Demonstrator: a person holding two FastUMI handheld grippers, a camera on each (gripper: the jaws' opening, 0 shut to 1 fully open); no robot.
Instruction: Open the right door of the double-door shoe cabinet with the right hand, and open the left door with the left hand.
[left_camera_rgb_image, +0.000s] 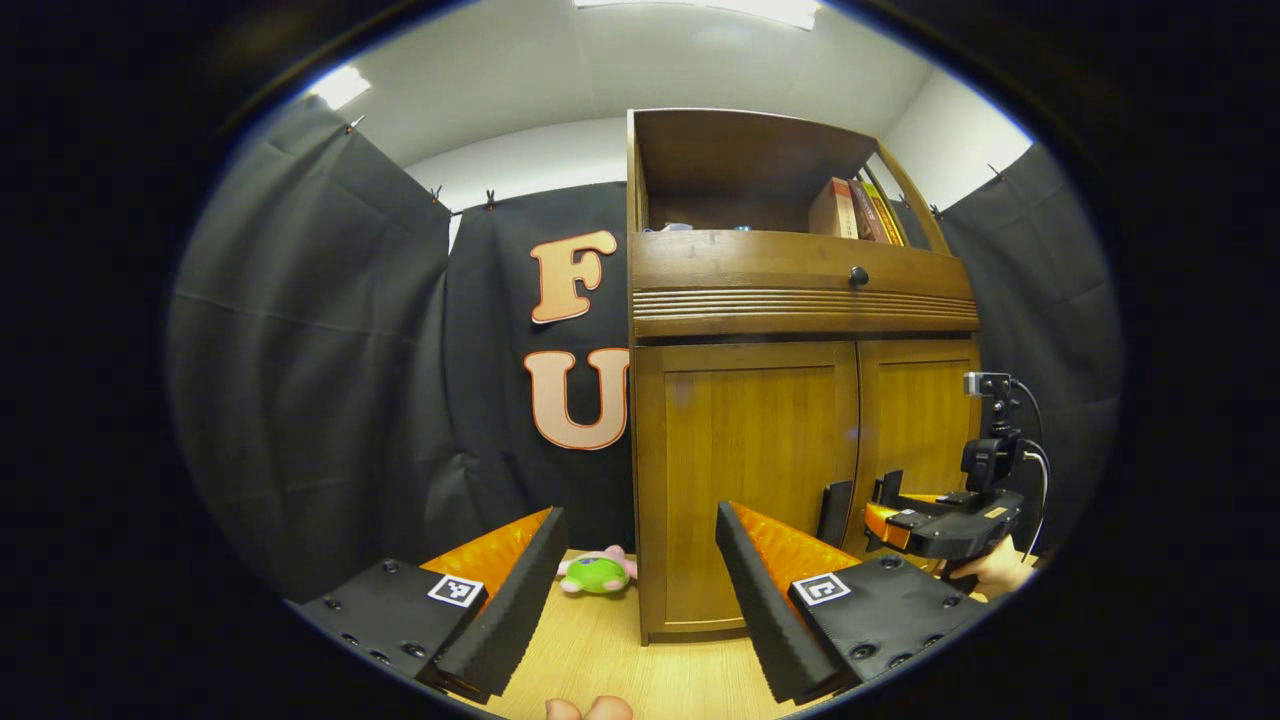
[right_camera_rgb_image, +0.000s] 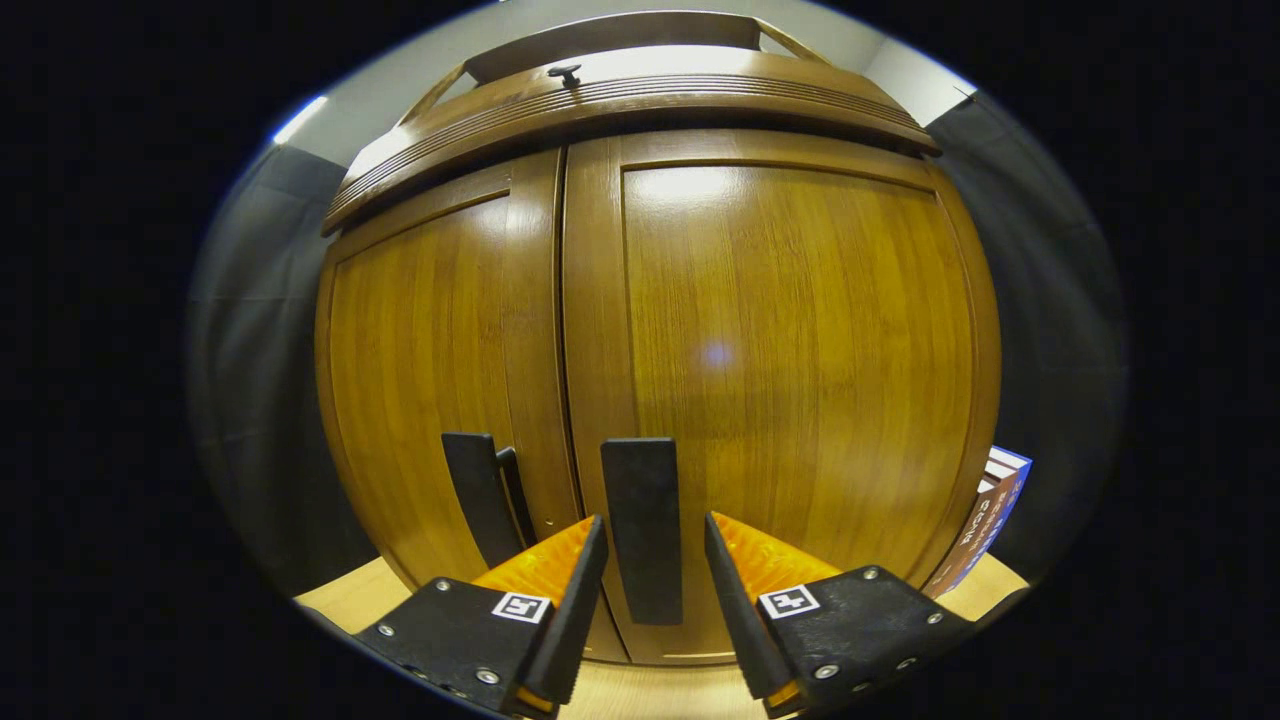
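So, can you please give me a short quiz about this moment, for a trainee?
1. True or false: both doors of the shoe cabinet are already open.
2. The right hand-held gripper straddles: A) the right door's handle; B) the drawer knob; C) a book.
3. Fill in: beside the cabinet lies a green plush ____.
Key: 1 false; 2 A; 3 toy.

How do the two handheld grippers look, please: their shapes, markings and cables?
The left gripper and right gripper each have two wedge-shaped fingers on black plates with screws, each bearing a square black-and-white marker. The right one carries a small camera on a mast, with black cables.
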